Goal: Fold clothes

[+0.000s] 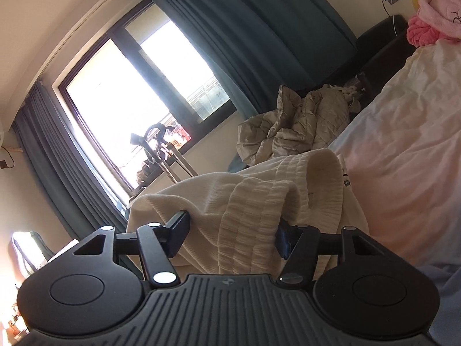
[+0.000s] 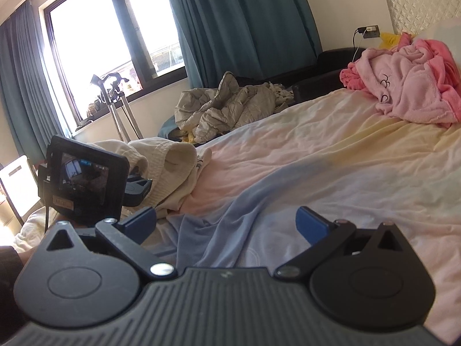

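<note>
A cream knit garment with a ribbed waistband lies bunched on the bed. My left gripper has its jaws on either side of the waistband, holding a thick fold of it. In the right wrist view the same garment lies at the left, with the left gripper and its camera against it. My right gripper is open and empty, low over the pastel bedsheet, to the right of the garment.
A pile of pink clothes sits at the far right of the bed. A crumpled beige quilt lies beyond the bed near the window. Teal curtains, a tripod stand and a dark sofa stand behind.
</note>
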The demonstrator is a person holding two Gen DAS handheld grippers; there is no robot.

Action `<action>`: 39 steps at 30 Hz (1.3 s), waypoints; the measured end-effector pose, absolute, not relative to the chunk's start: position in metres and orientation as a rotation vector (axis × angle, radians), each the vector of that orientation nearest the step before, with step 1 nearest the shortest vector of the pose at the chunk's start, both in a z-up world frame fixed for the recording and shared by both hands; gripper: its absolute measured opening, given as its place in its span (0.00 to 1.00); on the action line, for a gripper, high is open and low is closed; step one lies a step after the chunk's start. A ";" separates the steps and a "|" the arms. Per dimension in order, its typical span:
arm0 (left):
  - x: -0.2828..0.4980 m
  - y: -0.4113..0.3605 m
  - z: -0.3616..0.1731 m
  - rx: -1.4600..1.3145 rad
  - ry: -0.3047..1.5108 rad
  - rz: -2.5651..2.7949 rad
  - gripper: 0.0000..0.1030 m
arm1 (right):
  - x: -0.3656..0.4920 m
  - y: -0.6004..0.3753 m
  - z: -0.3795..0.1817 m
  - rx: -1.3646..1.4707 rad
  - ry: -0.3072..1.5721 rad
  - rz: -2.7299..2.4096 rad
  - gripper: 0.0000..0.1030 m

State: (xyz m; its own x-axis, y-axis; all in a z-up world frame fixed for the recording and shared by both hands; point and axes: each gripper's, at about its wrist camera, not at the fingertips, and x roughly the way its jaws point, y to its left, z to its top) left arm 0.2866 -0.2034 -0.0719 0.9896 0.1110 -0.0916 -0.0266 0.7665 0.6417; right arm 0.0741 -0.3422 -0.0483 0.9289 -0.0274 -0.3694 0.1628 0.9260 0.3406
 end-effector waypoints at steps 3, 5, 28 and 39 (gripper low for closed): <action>0.277 -0.193 -0.052 0.590 0.115 0.056 0.27 | 0.078 -0.341 -0.052 0.369 0.377 -0.090 1.00; 0.261 -0.181 -0.033 0.535 0.091 0.034 0.20 | 0.078 -0.337 -0.052 0.367 0.370 -0.076 1.00; 0.057 0.003 0.026 0.080 0.157 0.009 0.14 | 0.020 -0.266 -0.024 0.154 0.246 0.092 1.00; 0.100 0.087 -0.026 -0.120 0.483 0.126 0.14 | 0.061 -0.236 -0.073 0.135 0.470 0.189 1.00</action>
